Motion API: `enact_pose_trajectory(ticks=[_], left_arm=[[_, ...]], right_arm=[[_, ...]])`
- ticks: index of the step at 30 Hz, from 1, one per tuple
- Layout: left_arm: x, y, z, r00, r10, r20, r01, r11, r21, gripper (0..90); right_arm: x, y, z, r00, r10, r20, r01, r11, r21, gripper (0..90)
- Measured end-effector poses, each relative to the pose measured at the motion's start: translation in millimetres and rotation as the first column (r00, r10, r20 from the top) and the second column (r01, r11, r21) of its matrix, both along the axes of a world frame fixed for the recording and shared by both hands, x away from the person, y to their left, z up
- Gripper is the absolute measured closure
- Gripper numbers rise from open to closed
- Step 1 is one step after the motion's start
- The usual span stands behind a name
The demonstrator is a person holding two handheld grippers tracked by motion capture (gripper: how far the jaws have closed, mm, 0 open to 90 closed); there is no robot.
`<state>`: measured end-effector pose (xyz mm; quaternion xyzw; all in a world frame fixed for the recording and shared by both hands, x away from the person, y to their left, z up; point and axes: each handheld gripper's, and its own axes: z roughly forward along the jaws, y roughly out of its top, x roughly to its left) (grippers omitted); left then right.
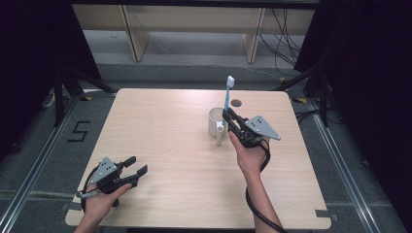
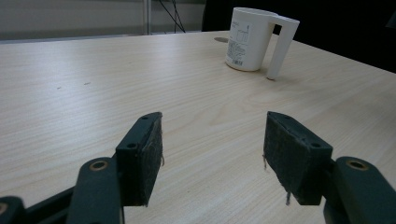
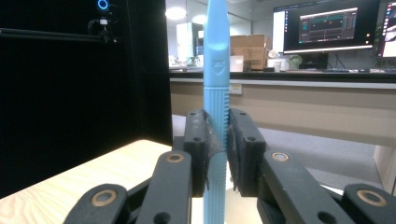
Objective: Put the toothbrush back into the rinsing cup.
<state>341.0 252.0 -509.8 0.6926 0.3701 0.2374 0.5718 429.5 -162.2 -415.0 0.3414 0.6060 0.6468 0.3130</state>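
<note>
We hold the toothbrush (image 3: pixel 216 93) in our right tongs (image 1: pixel 227 116), whose jaws are pressed together on the ribbed part of its blue handle, one pad on each flat side, so that it cannot twist or slip. It stands upright in that grip, bristle end up above the jaws and the tail of the handle hanging below them, which seems to us the sensible way to carry it if it is meant to go tail-first into the mug (image 1: pixel 215 122). The mug sits on the tabletop (image 1: pixel 184 160) just beside and slightly below these tongs, mouth up, its long handle pointing toward our side; in the high view the brush rises right at the mug's rim, though we cannot tell whether its lower end hangs over the opening or just next to it. Our left tongs (image 1: pixel 135 168) rest low over the near edge of the tabletop, well apart from the mug, jaws spread with nothing between the pads (image 2: pixel 150 156). We judge that they wait there, pointed toward the mug, to stay clear of the right hand's work while remaining ready to steady the mug, which looks light and tall enough to tip if the brush knocks its rim.
</note>
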Motion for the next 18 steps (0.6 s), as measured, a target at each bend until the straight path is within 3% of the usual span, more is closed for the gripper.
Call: enact_pose_trajectory(ticks=[2, 6, 8, 11, 15, 18], left_arm=[[0.0, 0.0, 0.0, 1.0000, 0.000, 0.000, 0.000, 1.0000, 0.000, 36.9], [-0.1, -0.3, -0.3, 1.0000, -0.002, -0.001, 0.002, 1.0000, 0.002, 36.9], [-0.3, -0.4, -0.2, 1.0000, -0.003, -0.001, 0.003, 1.0000, 0.002, 36.9], [-0.2, -0.3, -0.1, 1.0000, -0.003, 0.000, 0.003, 1.0000, 0.002, 36.9], [-0.5, -0.6, -0.5, 1.0000, -0.003, -0.005, 0.003, 1.0000, 0.007, 36.9], [-0.7, -1.0, -0.5, 1.0000, -0.004, -0.006, 0.005, 1.0000, 0.005, 36.8]], right_arm=[[-0.3, 1.0, -0.3, 0.9999, 0.000, -0.014, 0.000, 1.0000, 0.007, 79.2], [3.1, 2.2, -1.9, 1.0000, 0.003, 0.003, -0.003, 1.0000, -0.006, 79.2], [1.7, 3.5, -2.7, 0.9995, -0.008, -0.030, 0.008, 1.0000, 0.001, 79.2], [5.2, 3.6, -5.3, 0.9999, -0.009, -0.006, 0.009, 1.0000, -0.003, 79.2], [5.4, 3.7, -7.5, 0.9996, -0.013, -0.027, 0.013, 0.9999, -0.007, 79.2], [7.3, 4.1, -9.8, 0.9997, -0.016, -0.016, 0.015, 0.9997, -0.019, 79.2]])
